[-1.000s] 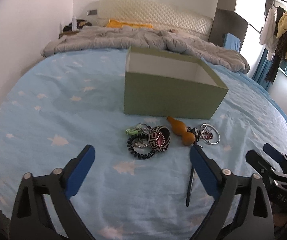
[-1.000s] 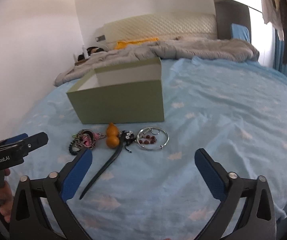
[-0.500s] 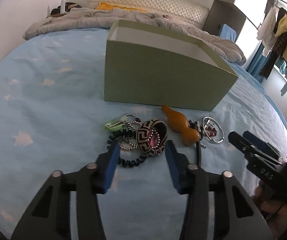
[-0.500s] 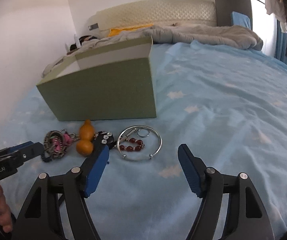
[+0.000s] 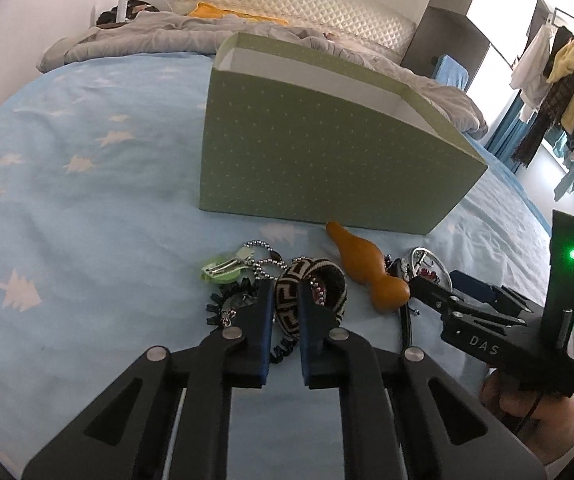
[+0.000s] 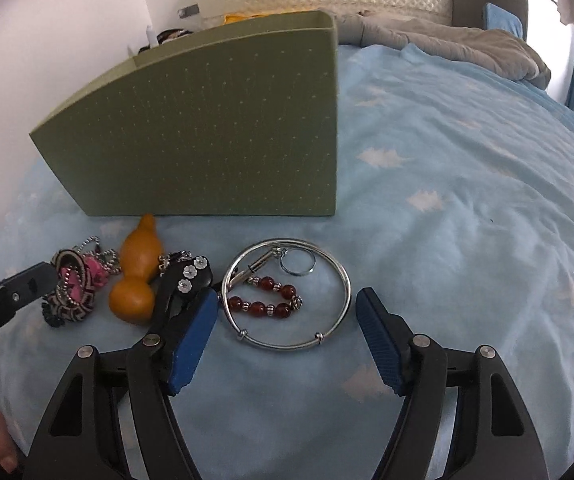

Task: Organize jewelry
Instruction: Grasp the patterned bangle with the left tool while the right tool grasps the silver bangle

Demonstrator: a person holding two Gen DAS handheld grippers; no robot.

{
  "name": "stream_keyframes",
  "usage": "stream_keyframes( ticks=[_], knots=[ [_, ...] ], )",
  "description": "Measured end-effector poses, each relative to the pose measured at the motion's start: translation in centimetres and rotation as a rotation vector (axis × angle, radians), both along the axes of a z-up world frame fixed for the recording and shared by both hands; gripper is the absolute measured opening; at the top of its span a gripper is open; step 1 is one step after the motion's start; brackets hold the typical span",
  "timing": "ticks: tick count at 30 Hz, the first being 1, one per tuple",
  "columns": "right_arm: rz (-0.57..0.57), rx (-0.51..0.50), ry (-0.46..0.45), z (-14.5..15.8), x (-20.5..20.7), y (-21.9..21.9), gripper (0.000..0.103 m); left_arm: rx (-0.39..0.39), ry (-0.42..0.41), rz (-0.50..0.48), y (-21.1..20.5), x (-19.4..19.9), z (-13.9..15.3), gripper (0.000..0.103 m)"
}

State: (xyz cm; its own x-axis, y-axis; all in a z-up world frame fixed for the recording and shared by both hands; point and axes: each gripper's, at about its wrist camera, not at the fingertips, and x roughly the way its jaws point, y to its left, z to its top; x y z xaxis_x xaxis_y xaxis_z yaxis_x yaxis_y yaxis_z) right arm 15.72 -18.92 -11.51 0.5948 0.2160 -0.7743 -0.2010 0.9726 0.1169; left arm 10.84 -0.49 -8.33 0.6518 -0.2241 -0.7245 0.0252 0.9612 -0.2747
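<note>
Both grippers had dropped toward jewelry. Left gripper [image 5: 285, 300] jaws closing on woven bangle [image 5: 319, 284]. Right gripper [image 6: 285, 312] jaws half-open, straddling silver bangle [image 6: 287, 294], nothing held. Green box [image 5: 327, 160] at 12 o'clock; nothing seen moved in.

One green box [image 6: 207, 128], one orange gourd [image 6: 137, 276], one silver bangle [image 6: 287, 292], one woven bracelet [image 5: 311, 300].

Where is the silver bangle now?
In the right wrist view, the silver bangle lies on the blue sheet before the green box, between the right gripper fingers.
</note>
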Motion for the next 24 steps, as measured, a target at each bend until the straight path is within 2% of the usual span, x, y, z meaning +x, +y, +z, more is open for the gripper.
stream_keyframes(
  ticks=[3,10,14,24],
  knots=[
    [0.004,-0.014,-0.001,-0.2,0.2,0.1,0.066,-0.009,-0.006,0.0,0.2,0.1,0.1,0.01],
    [-0.027,-0.018,-0.024,0.6,-0.4,-0.2,0.065,-0.025,-0.028,-0.002,0.5,-0.4,0.8,0.008],
    [-0.038,-0.019,-0.052,1.8,-1.7,-0.2,0.065,-0.027,-0.041,-0.005,0.6,-1.0,1.5,0.008],
    [-0.039,-0.009,-0.122,5.9,-5.2,0.1,0.065,0.026,-0.076,-0.012,0.0,-2.7,4.0,0.008]
  ],
)
